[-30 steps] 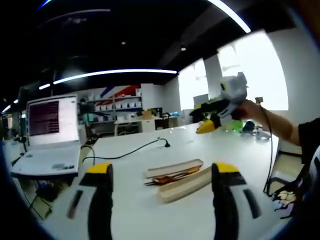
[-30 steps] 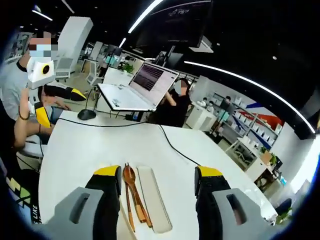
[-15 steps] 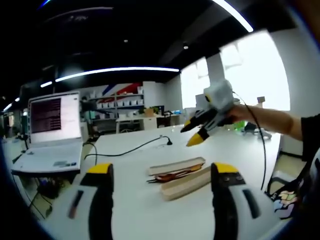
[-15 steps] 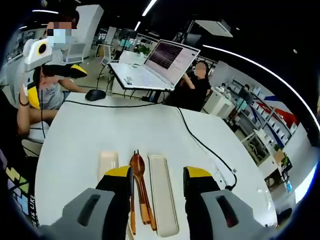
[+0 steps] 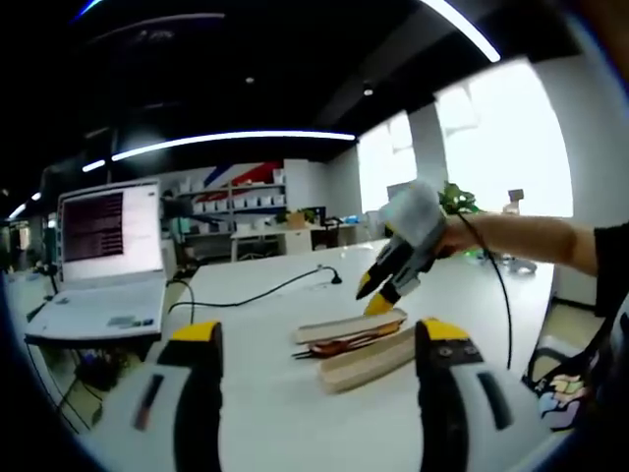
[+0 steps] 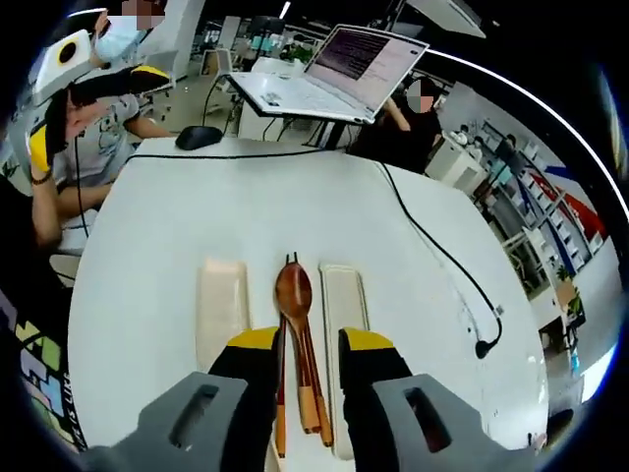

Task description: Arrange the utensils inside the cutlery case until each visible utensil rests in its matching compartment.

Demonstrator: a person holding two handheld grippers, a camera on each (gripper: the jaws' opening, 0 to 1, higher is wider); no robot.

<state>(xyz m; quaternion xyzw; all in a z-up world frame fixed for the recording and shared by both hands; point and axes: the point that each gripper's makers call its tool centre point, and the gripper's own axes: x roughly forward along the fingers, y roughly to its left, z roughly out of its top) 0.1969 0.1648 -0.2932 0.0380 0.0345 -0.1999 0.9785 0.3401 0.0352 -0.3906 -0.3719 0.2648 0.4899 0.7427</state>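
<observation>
- Right gripper (image 6: pixel 299 344): jaws are held apart with a narrow gap, nothing clamped. It is also seen from the left gripper view (image 5: pixel 378 291), tips angled down just over the far end of the utensil set.
- Straddled between those jaws: the handles of a wooden spoon (image 6: pixel 293 313) and what look like wooden chopsticks (image 6: pixel 313 383). Whether the pads are touching wood cannot be told.
- Long axis: the spoon and chopsticks are laid straight along the right gripper's own forward line, bowl end away from it, handle ends running under the jaws. A straight close across the handles is judged sufficient; no roll is needed.
- Flanking pieces: a pale case half (image 6: pixel 222 307) is set to one side of the spoon and a white tray or lid (image 6: pixel 342 315) to the other, both parallel to the utensils and just beside them. Which piece carries the compartments cannot be told.
- All of it is laid on a white table (image 6: pixel 167 216).
- Left gripper (image 5: pixel 319 339): jaws are held wide apart, empty, well back from the set.
- From the left gripper view the set (image 5: pixel 344 345) is seen lying crosswise ahead, between the jaws in the picture but well apart in depth.
- Nearer hand: the right, clearly. The next grasp is judged to be its job.
</observation>
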